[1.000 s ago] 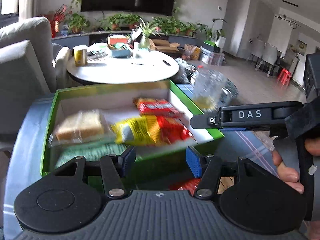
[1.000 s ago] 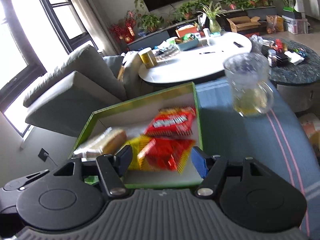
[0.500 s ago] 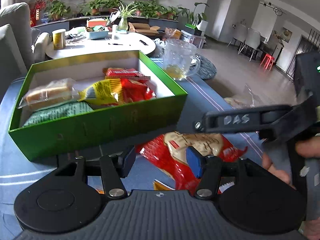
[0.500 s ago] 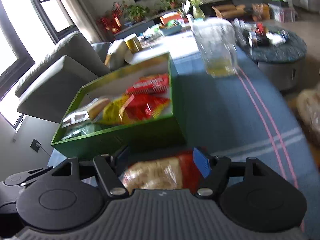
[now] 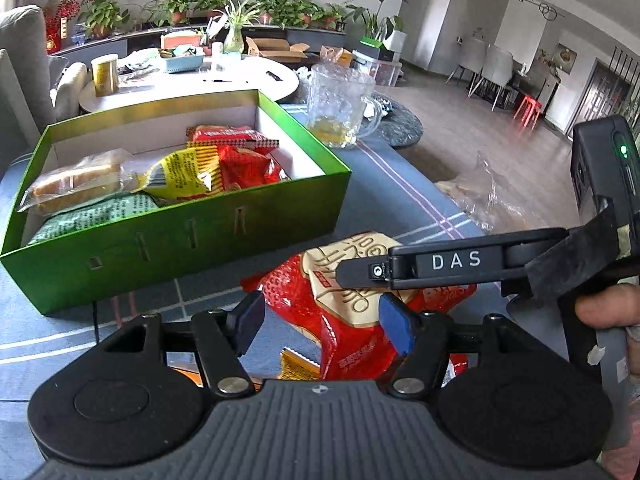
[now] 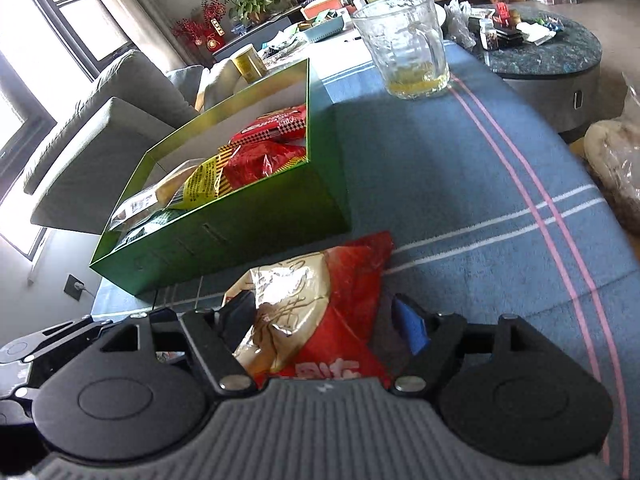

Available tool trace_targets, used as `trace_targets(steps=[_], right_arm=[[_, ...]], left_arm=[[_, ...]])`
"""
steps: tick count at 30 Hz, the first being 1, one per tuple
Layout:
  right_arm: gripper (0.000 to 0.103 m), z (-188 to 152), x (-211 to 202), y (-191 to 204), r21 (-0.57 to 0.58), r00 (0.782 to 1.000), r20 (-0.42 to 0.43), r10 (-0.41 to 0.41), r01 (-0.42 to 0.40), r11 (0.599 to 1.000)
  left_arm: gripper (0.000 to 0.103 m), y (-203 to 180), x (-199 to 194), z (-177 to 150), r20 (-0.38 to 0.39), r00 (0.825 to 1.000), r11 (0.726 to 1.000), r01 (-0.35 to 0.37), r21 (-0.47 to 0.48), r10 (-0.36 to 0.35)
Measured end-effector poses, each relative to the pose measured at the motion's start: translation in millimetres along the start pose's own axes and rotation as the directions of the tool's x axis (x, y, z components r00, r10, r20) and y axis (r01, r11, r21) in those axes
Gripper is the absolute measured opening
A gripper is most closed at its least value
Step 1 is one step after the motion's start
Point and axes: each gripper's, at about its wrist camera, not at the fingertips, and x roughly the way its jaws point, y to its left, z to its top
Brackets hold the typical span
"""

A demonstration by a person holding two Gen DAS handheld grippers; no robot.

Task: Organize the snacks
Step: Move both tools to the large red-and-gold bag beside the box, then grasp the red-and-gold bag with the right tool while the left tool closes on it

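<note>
Step in hand: pickup of the last loose snack. Red-and-gold snack bag (image 6: 316, 312) lay on the blue cloth at 6 o'clock of the green box (image 5: 168, 240), just beside it. Both grippers pitched downward over it. Left gripper (image 5: 320, 322) and right gripper (image 6: 320, 320): jaws had just been opening, bag between, no pinch evident. Next, probably: close, lift over box wall.

The green box (image 5: 192, 236) blocks the way straight ahead, its near wall just beyond the red snack bag (image 5: 344, 320), and its left and middle are packed with snacks. Open blue tabletop (image 6: 460, 184) runs to the right of the box as far as the glass mug (image 6: 404, 44). A clear plastic bag (image 6: 616, 160) crowds the tabletop's right edge.
</note>
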Motion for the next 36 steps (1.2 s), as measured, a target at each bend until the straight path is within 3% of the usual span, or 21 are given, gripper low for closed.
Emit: trace_targets(steps=[12,17,31,36], right_arm=[[0.075,0.6,8.4,1.6,0.008,0.998,-0.032,0.056,-0.055,0.998],[0.075,0.9,11.6,7.0,-0.006,0.997,-0.037,0.065,-0.065,0.998],[0.075,-0.5,10.1,10.8,-0.018,0.997,-0.032,0.065,-0.066,0.998],[0.075,-0.5,10.2,10.6,-0.015,0.998,-0.033,0.062,-0.062,0.998]], left_arm=[[0.073,-5.5,31.7,2.6,-0.075,0.997,1.000,0.005,0.010,-0.005],[0.077,1.9,41.7,3.2,-0.092,0.996,0.999,0.006,-0.047,-0.010],[0.078,-0.3,39.2,0.6,-0.091,0.996,0.998,-0.009,-0.066,0.003],[0.089,2.9,43.8,1.2,-0.096,0.995,0.997,-0.021,-0.070,0.014]])
